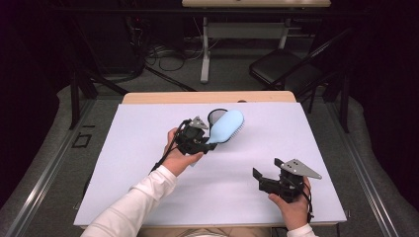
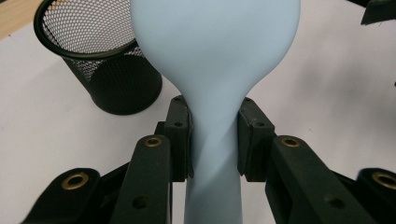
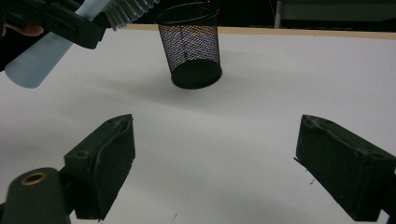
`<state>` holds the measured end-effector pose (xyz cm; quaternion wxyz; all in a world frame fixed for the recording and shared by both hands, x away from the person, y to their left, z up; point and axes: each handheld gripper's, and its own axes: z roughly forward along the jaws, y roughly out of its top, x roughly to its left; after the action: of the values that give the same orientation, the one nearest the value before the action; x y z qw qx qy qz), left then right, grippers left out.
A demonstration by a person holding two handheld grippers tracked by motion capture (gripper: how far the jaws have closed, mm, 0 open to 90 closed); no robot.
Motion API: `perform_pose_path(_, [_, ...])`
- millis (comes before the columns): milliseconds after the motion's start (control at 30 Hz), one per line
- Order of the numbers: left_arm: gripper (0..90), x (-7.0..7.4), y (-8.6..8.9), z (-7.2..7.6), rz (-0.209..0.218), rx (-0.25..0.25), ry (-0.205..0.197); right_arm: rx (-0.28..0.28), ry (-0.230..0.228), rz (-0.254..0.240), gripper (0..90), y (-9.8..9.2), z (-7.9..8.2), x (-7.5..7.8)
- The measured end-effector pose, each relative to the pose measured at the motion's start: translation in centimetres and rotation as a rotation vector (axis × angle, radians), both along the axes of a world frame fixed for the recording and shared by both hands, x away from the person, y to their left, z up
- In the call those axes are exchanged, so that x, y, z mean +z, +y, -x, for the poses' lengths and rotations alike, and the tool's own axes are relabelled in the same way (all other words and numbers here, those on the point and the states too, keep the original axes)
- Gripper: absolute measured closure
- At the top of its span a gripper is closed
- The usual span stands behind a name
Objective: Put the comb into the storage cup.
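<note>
Beside the mesh cup [image 2: 100, 60], my left gripper [image 2: 214, 137] is clamped on the neck of the light-blue hairbrush [image 2: 215, 56], one pad pressed against each side of the handle. From above, the brush head [image 1: 228, 125] is lifted off the white table [image 1: 148, 128] and lies across the front of the mesh cup, its bristles facing right. Well apart from the mesh cup, toward the table's near right corner, my right gripper [image 3: 215, 168] hangs with its jaws spread wide; nothing is between them except bare table surface.
</note>
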<state>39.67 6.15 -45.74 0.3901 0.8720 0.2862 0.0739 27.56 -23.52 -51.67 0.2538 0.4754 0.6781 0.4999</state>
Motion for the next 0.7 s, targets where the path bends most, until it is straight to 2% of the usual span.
perform_pose_path(200, [69.8,0.3,0.4,-0.1,0.025,0.009,-0.007,0.005,0.009,0.008,10.5,0.0,0.0,0.1])
perform_pose_path(300, [69.8,0.5,0.6,0.0,0.021,0.012,-0.019,0.011,0.013,0.009,9.6,0.2,-0.2,0.2])
perform_pose_path(400, [69.9,0.6,0.8,0.1,0.043,0.02,-0.02,0.024,0.032,0.004,8.4,0.3,-0.3,0.3])
perform_pose_path(600, [69.8,0.8,1.0,0.2,0.052,0.019,-0.026,0.052,0.068,0.011,4.4,1.0,-0.8,0.7])
perform_pose_path(700, [69.8,0.8,1.2,0.2,0.059,0.022,-0.026,0.062,0.095,-0.004,2.8,1.3,-1.2,1.3])
